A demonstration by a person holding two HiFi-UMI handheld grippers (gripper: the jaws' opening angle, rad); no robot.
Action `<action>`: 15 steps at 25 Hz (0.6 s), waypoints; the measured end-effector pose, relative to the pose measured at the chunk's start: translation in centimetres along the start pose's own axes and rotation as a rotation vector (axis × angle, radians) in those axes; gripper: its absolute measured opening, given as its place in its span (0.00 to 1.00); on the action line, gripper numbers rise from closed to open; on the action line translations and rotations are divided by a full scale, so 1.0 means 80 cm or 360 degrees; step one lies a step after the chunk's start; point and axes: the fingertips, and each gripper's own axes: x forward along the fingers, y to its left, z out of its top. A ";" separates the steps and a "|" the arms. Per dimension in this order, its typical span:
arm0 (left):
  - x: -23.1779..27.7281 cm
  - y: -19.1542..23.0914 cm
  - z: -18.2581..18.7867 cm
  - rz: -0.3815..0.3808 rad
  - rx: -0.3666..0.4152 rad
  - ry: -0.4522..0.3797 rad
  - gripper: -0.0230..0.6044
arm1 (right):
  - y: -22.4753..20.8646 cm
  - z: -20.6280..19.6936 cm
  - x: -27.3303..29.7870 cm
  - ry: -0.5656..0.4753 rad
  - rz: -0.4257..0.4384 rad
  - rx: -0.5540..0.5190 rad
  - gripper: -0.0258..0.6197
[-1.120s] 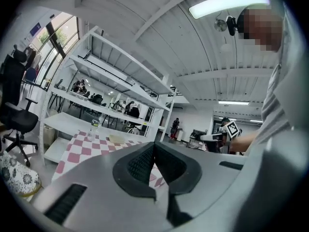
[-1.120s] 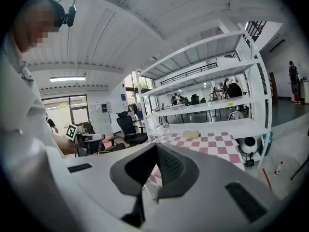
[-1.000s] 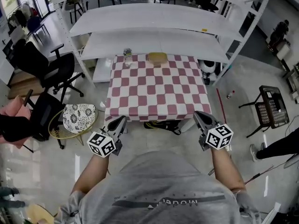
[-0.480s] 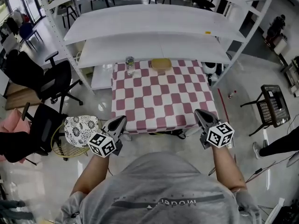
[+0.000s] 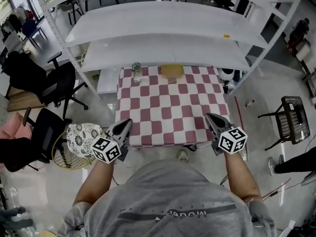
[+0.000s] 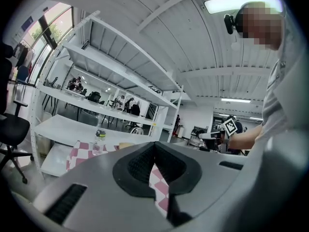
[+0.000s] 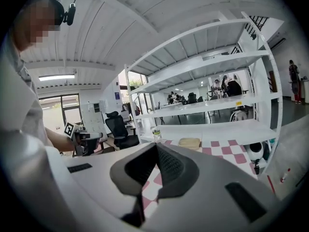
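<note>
A table with a red-and-white checked cloth (image 5: 170,107) stands in front of me. At its far edge stand a small clear bottle (image 5: 137,72) and a flat tan block (image 5: 172,71). My left gripper (image 5: 125,125) hangs over the table's near left corner, shut and empty. My right gripper (image 5: 211,118) hangs over the near right corner, also shut and empty. In the left gripper view the jaws (image 6: 154,145) meet, with the bottle (image 6: 100,137) beyond them. In the right gripper view the bottle (image 7: 155,133) and tan block (image 7: 189,142) lie past the shut jaws (image 7: 156,147).
A white shelf rack (image 5: 163,19) stands over the table's far side. Black office chairs (image 5: 47,83) and a patterned round seat (image 5: 81,133) are at the left. A black wire basket (image 5: 292,118) stands at the right, and a small red bottle (image 5: 248,103) lies on the floor.
The person has stepped toward the table, so it and the shelves sit nearer in every view. Both grippers now hang over its near edge and stay shut.
</note>
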 end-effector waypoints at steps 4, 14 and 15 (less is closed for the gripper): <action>0.039 0.008 0.004 0.0078 0.0040 -0.0006 0.06 | -0.046 0.017 0.032 -0.0003 0.0082 -0.0030 0.08; 0.163 0.038 -0.003 0.0352 -0.0045 0.0003 0.06 | -0.168 0.050 0.108 0.0095 0.0306 -0.0169 0.08; 0.177 0.043 -0.005 0.0363 -0.0063 0.0009 0.06 | -0.179 0.050 0.118 0.0102 0.0316 -0.0171 0.08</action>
